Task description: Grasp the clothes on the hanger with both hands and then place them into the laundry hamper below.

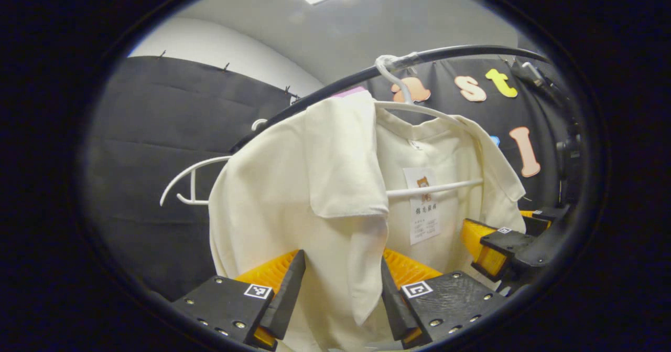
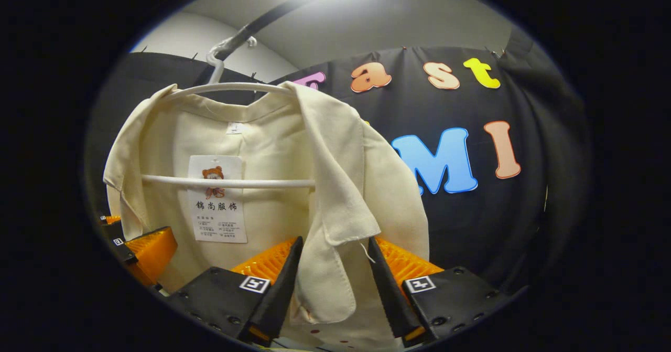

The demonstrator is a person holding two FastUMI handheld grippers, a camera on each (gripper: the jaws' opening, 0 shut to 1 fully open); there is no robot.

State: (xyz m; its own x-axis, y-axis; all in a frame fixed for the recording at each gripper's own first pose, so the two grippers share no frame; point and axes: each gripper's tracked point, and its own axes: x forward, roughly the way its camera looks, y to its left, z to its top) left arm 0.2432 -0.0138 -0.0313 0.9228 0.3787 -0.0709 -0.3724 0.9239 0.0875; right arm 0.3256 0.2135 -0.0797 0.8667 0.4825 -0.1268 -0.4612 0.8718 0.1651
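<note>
Cream shirt hung open on a white hanger, hooked over a black rail up near the booth's dark cloth wall. Paper tag dangling inside the back, behind the hanger's crossbar. Left gripper parted wide around the left front panel's hanging edge, fabric between the fingers but not pinched. Right gripper likewise spread either side of the right front panel, cloth loose in the gap. Other gripper visible just beside the shirt's far side in each view.
</note>
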